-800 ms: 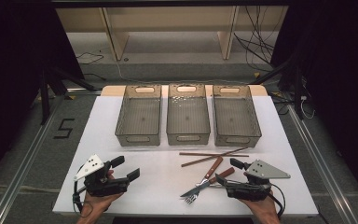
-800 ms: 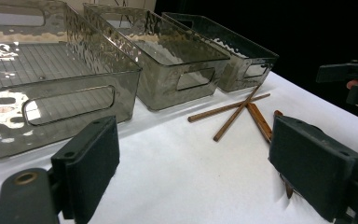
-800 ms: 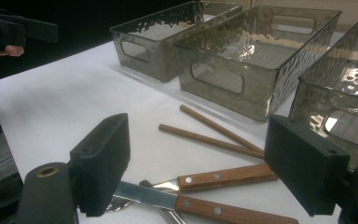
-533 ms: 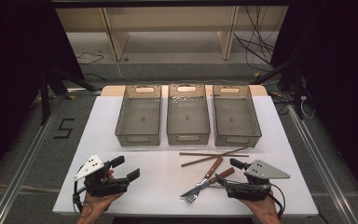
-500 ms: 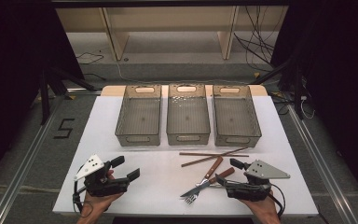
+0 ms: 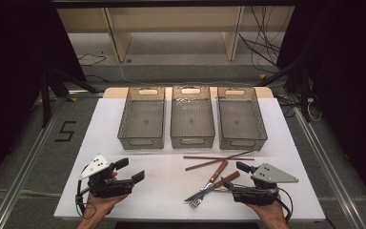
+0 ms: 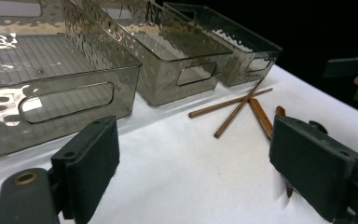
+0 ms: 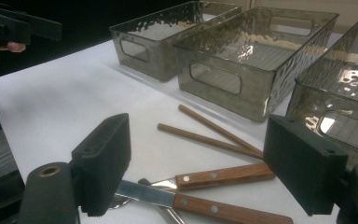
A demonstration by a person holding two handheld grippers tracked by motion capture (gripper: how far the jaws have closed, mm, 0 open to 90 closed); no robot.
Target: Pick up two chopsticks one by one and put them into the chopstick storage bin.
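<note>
Two brown chopsticks [image 6: 218, 159] lie crossed on the white table [image 6: 171, 191] in front of the bins. Just nearer lie a wooden-handled knife [image 6: 213, 184] and fork [image 6: 196, 202]. My right gripper [image 6: 235, 175] rests beside them at the front right, open, nothing between its jaws. In the right gripper view the knife [image 8: 205, 205], the fork handle [image 8: 221, 175] and the chopsticks [image 8: 209, 135] lie just beyond the open right gripper [image 8: 200, 172]. At the front left, my left gripper [image 6: 131, 170] is open and empty. The left gripper view has the left gripper [image 7: 196, 177] wide over bare table, the chopsticks [image 7: 233, 105] farther off.
Three clear grey bins stand side by side across the table's middle: left [image 6: 141, 119], centre [image 6: 192, 118], right [image 6: 241, 119]. All look empty. Cables and wooden shelf legs are on the floor beyond the far edge. A bare strip of table lies between the grippers.
</note>
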